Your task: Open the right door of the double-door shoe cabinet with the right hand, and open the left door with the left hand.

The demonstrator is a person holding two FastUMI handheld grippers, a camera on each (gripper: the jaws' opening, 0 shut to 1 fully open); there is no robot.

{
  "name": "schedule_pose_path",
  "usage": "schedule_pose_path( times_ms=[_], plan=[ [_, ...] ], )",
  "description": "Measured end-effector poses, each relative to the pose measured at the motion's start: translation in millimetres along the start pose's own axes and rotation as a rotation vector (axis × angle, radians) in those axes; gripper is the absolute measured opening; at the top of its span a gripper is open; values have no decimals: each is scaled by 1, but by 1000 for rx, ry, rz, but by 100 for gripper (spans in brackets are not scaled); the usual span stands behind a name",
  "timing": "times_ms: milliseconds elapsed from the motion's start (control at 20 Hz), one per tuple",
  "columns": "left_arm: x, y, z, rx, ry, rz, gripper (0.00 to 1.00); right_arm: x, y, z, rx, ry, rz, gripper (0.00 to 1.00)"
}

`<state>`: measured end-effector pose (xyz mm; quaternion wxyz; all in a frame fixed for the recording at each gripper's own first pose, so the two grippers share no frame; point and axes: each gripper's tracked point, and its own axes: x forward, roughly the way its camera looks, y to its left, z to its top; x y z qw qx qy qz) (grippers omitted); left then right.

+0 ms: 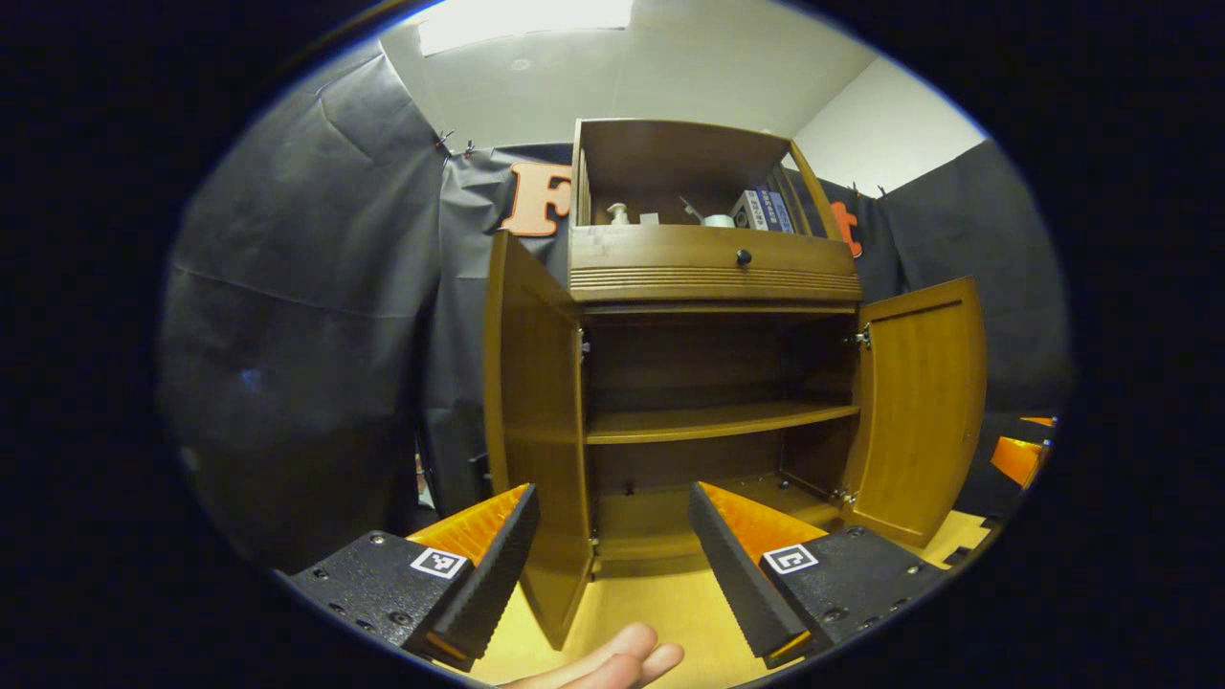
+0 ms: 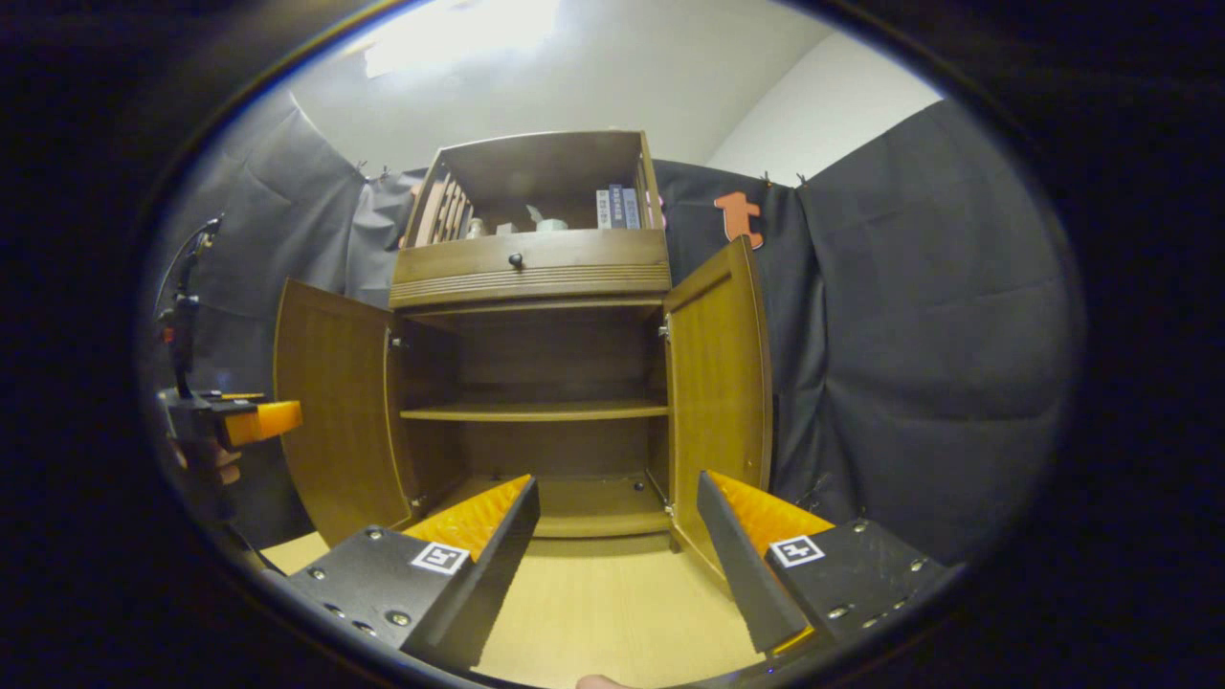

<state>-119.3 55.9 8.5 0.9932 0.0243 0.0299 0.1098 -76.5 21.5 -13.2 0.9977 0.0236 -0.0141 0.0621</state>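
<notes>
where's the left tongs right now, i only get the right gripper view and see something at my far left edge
Observer: The left tongs stand open in front of the cabinet, with the left door's edge between the fingers, untouched.
Operator: anything on the top shelf i can't make out
Observer: A small pump bottle stands at the left of the top compartment.
Operator: is a hand near
Observer: Fingertips of a hand show under the left tongs.

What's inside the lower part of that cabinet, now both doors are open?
Inside the shoe cabinet, past the left door and right door, is one bare wooden shelf and a bare floor board. The dark back corners are hard to make out.
</notes>
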Motion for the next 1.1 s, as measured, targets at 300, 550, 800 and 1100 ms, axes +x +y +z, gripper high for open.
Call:
schedule_pose_path(
  times_ms=[300, 550, 800, 1100],
  plan=[
    [23, -52, -8, 38, 27, -28, 98, 21, 1, 22, 23, -32, 23, 98],
    [42, -99, -30, 40, 57, -104, 99, 35, -7, 19, 20, -10, 12, 94],
    [59, -140, -37, 42, 58, -150, 98, 44, -17, 10, -18, 12, -19, 94],
    [75, -176, -26, 9, 32, -195, 100, 48, -28, 19, 37, -19, -28, 98]
  ],
)
